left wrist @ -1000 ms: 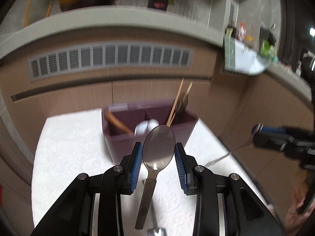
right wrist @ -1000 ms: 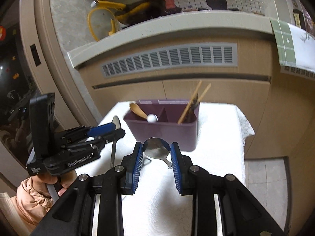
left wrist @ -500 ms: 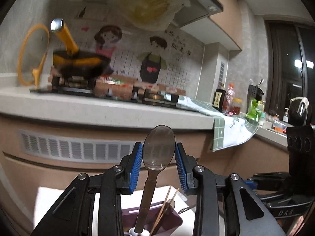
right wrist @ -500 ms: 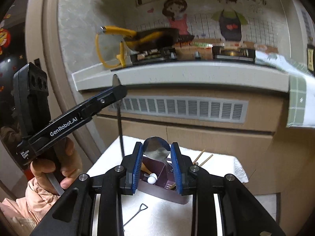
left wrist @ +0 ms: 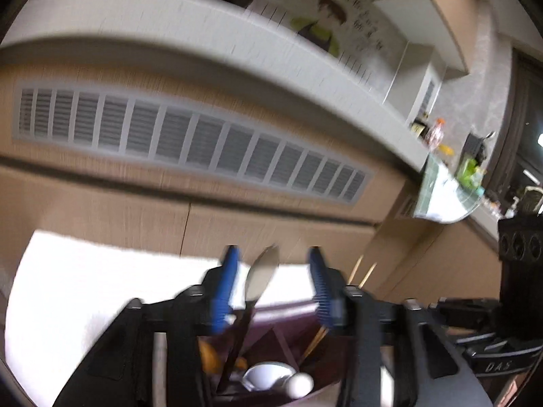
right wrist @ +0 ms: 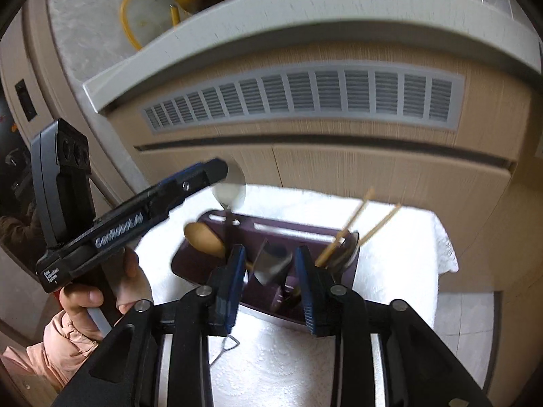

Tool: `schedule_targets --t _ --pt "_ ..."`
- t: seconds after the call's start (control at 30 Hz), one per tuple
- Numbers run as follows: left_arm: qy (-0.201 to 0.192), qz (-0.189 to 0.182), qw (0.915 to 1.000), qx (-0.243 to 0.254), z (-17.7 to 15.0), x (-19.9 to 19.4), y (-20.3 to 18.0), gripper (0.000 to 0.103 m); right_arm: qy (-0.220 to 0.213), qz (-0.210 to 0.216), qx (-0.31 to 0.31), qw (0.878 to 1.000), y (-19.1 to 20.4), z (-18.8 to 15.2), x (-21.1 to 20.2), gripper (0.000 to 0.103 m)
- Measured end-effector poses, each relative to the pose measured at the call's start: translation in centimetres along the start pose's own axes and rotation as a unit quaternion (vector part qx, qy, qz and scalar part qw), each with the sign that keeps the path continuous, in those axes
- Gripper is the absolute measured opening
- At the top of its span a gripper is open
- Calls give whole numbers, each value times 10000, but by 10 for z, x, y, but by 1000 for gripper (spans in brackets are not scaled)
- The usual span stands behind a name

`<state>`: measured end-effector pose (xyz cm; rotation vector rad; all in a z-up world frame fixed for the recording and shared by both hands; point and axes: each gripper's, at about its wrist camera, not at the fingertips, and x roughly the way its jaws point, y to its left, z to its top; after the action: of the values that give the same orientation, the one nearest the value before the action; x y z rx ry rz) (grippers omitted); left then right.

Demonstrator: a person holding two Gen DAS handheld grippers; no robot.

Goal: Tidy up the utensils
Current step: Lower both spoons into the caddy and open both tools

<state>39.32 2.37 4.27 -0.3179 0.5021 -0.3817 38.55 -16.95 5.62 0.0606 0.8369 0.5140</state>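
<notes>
While both grippers hang over the purple caddy, each lets go of one metal spoon.

Left gripper jaws are opening, its spoon loose between the pads, handle down in the caddy's left compartment; right gripper jaws are opening around a second spoon. Counted: two metal spoons, one wooden spoon, two chopsticks, one white spoon. A second ago both spoons were clamped above the white cloth.
</notes>
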Motion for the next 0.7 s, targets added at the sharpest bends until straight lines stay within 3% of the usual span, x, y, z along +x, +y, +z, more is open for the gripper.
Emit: schedule_targets --t 0.07,0.17,0.3,0.33,0.43,0.47,0.57,0.7 --pt "71 115 9999 19 -9 1 1 55 -17 -47 51 10000 -5 -5 5 42" --pt "119 222 9997 42 -19 -6 2 55 -129 -179 182 9996 -13 -16 3 42" --pt "299 517 9981 162 -33 -26 -7 57 -685 -620 362 9951 -18 -44 -26 43" --pt "338 607 9973 216 -40 -33 -10 59 -818 -759 412 9929 -19 -49 -33 48" --pt "440 861 9948 308 -58 -51 -18 62 -1256 -1287 555 9821 -23 -80 -65 75" --pt "528 928 9937 331 -67 -56 -21 62 -1394 -1403 650 9781 -28 -93 -78 80" --pt "887 1105 9891 405 -92 -66 -29 62 -1698 -1730 1011 9649 -50 -124 -112 83" --pt "1370 1121 9835 378 -112 -67 -38 62 -2119 -2607 1695 9265 -102 -161 -163 84"
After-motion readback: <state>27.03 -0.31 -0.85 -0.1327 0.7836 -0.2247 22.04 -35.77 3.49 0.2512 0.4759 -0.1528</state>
